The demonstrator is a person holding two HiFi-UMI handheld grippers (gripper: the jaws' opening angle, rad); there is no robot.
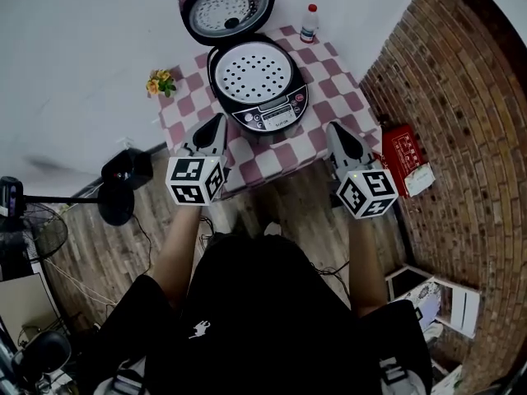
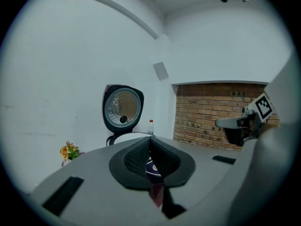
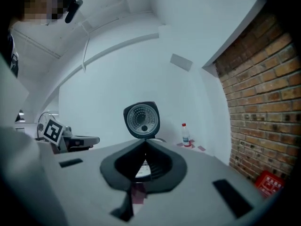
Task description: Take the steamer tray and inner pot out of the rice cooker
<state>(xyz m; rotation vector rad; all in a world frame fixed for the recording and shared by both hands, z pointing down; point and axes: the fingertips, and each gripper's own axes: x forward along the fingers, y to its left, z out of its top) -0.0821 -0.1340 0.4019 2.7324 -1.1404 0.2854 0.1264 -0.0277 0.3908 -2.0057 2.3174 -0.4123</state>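
Checkered table [image 1: 339, 82] against a white wall. Rice cooker [image 1: 273, 118] sits mid-table with its lid [image 1: 226, 6] flipped open and upright at the back. White perforated steamer tray [image 1: 253, 72] is seated in the cooker's mouth; the inner pot under it is hidden. Left gripper [image 1: 219, 120] and right gripper [image 1: 333, 127] have jaws pressed together, empty, flanking the cooker's front, not touching it. Bottle [image 1: 309, 23] at the far right corner, flowers [image 1: 160, 81] at the left edge.
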